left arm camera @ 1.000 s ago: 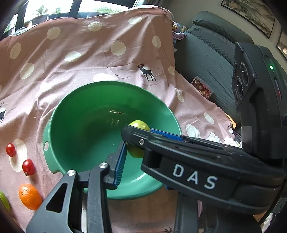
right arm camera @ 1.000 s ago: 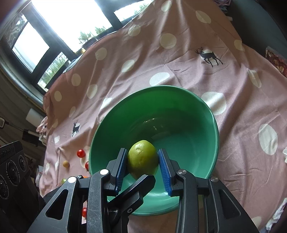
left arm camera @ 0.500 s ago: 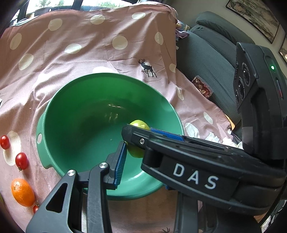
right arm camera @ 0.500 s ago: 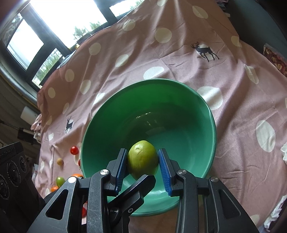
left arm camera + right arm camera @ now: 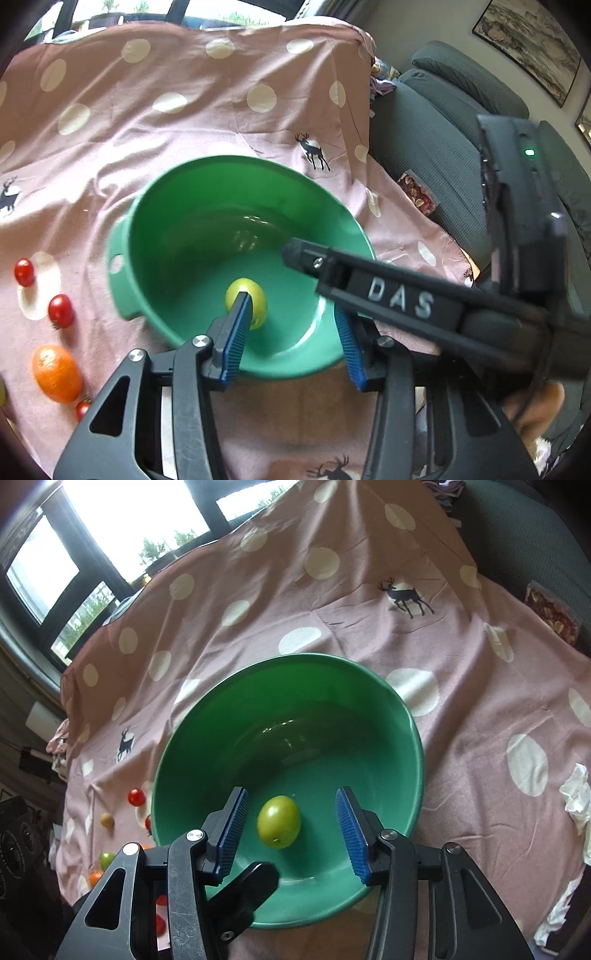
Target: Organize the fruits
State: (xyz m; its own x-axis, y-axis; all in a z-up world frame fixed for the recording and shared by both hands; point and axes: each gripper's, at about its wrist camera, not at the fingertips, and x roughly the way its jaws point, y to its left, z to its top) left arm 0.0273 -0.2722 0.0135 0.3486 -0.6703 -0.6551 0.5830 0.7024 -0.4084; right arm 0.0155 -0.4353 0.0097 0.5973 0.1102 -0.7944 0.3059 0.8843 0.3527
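Note:
A green bowl [image 5: 391, 686] stands on the pink dotted cloth; it also shows in the left wrist view [image 5: 192, 173]. A green fruit [image 5: 278, 821] lies loose on the bowl's floor, seen partly behind a pad in the left wrist view [image 5: 255, 299]. My right gripper [image 5: 291, 832] is open over the bowl's near rim, its blue pads apart on either side of the fruit. My left gripper [image 5: 291, 336] is open and empty at the bowl's near edge. The right gripper's body crosses the left wrist view.
Left of the bowl lie two red tomatoes [image 5: 24, 272] [image 5: 60, 311], an orange [image 5: 56, 372] and a small red fruit [image 5: 82, 410]. A grey sofa [image 5: 436, 122] stands at the right. White tissue [image 5: 578, 794] lies on the cloth at the right.
My right gripper opened and let go of the green fruit, which now lies in the bowl. The left gripper's view shifted, with the bowl now farther right.

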